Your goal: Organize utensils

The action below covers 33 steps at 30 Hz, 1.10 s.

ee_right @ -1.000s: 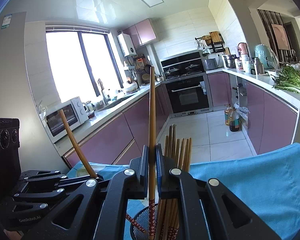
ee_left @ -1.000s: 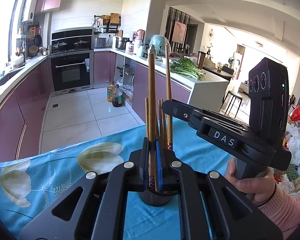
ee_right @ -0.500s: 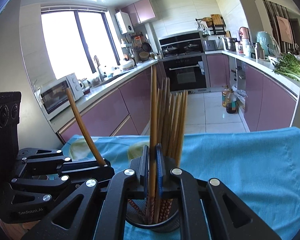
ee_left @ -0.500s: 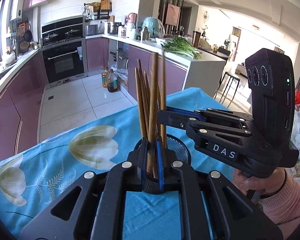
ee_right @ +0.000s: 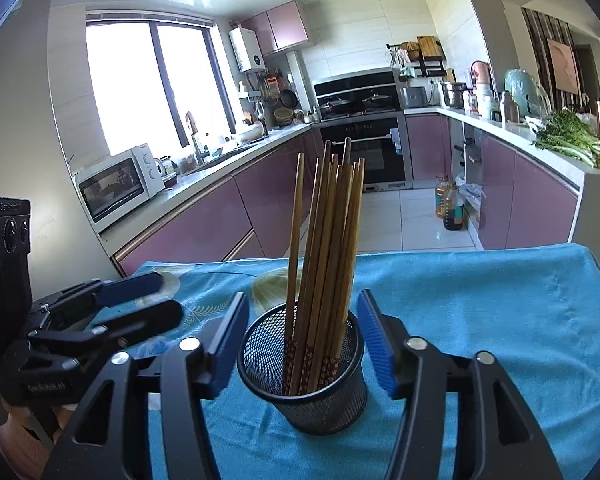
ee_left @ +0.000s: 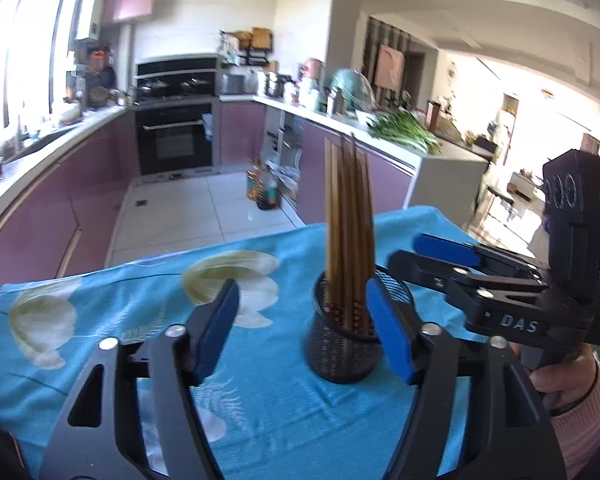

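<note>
A black mesh cup [ee_right: 304, 376] stands upright on the blue tablecloth [ee_right: 480, 320] and holds several wooden chopsticks [ee_right: 328, 240]. My right gripper [ee_right: 302, 338] is open and empty, its blue pads either side of the cup. My left gripper [ee_left: 302, 328] is open and empty; the cup [ee_left: 342, 344] with its chopsticks [ee_left: 348, 224] sits just ahead, near the right pad. The right gripper shows in the left wrist view [ee_left: 428, 254], and the left gripper in the right wrist view [ee_right: 140, 300], both open.
The table edge [ee_left: 220, 248] drops to a tiled kitchen floor [ee_left: 188, 208]. Purple cabinets, an oven [ee_right: 364, 148] and a microwave [ee_right: 116, 188] line the walls. Oil bottles [ee_right: 450, 208] stand on the floor. Greens [ee_right: 572, 140] lie on the counter.
Both grippers opened and let go of their chopsticks, which now stand in the cup with the others. Both grippers pulled back and down from the cup.
</note>
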Each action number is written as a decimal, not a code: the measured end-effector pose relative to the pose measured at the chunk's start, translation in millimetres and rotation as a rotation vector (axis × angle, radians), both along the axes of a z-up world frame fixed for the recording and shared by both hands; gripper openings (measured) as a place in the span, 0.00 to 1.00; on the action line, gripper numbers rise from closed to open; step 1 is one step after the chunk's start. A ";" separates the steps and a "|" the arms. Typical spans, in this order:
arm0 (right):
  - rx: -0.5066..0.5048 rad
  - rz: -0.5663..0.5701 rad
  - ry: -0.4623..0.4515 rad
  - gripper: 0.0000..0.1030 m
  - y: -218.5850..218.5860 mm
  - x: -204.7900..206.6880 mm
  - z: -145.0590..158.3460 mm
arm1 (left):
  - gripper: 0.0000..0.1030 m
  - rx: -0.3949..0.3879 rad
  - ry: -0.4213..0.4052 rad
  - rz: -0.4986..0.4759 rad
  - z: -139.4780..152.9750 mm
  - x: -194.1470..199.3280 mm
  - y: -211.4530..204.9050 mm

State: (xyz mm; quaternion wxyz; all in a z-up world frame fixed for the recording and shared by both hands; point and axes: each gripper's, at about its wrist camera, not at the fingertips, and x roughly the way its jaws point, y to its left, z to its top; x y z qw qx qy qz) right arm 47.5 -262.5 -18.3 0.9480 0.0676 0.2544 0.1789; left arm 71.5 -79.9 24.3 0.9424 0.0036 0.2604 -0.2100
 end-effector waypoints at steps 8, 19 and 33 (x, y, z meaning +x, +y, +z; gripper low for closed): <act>-0.062 -0.028 -0.092 0.93 9.3 -30.6 -0.6 | 0.94 0.006 -0.136 0.156 -0.5 -39.3 33.3; -0.110 -0.076 -0.206 0.94 21.0 -71.2 -5.3 | 0.94 -0.010 -0.237 0.271 1.6 -86.4 61.0; -0.137 -0.142 -0.300 0.94 29.7 -103.1 -5.2 | 0.94 0.011 -0.300 0.360 -7.4 -120.3 69.2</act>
